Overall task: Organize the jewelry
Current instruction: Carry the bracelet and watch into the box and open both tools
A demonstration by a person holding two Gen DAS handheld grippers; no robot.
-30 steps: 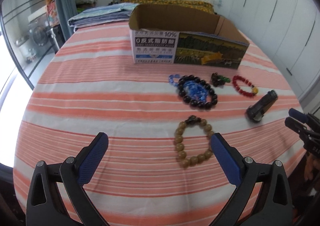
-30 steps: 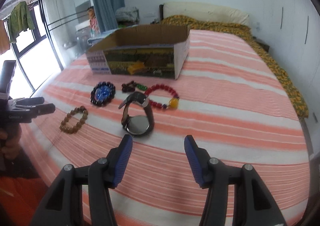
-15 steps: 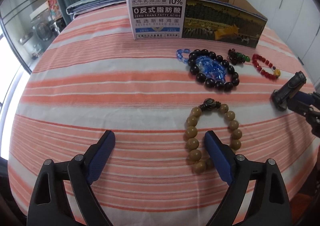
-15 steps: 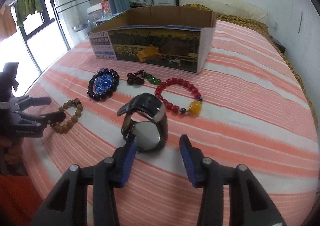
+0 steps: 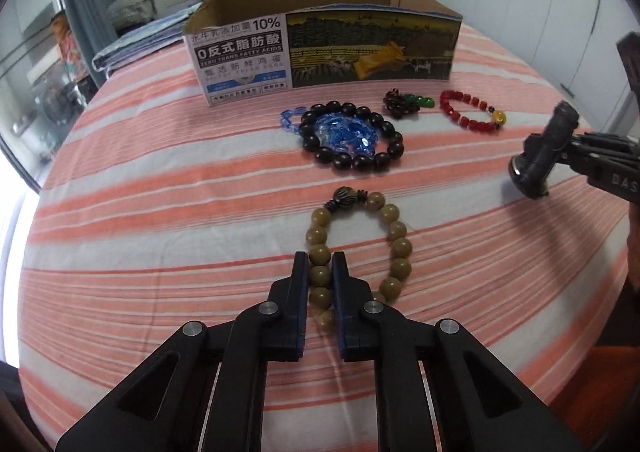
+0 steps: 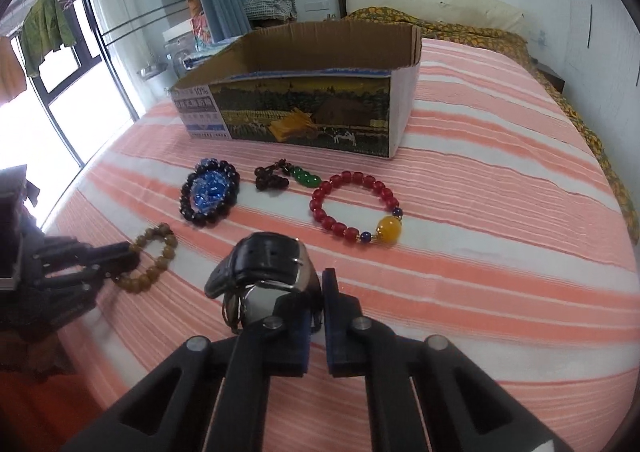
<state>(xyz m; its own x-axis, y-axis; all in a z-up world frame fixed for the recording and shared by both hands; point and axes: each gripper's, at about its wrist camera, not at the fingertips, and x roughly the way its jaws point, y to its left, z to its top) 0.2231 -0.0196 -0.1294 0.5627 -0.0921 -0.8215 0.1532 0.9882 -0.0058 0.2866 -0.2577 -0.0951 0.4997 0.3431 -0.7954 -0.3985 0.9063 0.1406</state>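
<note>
A tan wooden bead bracelet (image 5: 394,248) lies on the striped bedsheet (image 5: 160,212). My left gripper (image 5: 320,258) has its jaws closing down on the bracelet's left side, pads pressing the beads. In the right wrist view, the same bracelet (image 6: 160,252) shows with the left gripper (image 6: 128,256) on it. A black-strapped wristwatch (image 6: 272,264) stands on edge, and my right gripper (image 6: 318,284) has its jaws closing on the strap's right side. The watch (image 5: 540,160) also shows at the right edge of the left wrist view.
An open cardboard box (image 5: 328,48) stands behind the jewelry. In front of it lie a black bead bracelet (image 5: 344,162) around blue beads (image 5: 344,132), a dark piece with green stones (image 5: 416,100) and a red bracelet (image 5: 468,122). Folded cloth (image 5: 140,40) lies at the far left.
Both grippers moved forward and down, then shut: the left one on the tan bracelet's beads, the right one on the watch strap. The watch tipped slightly.
</note>
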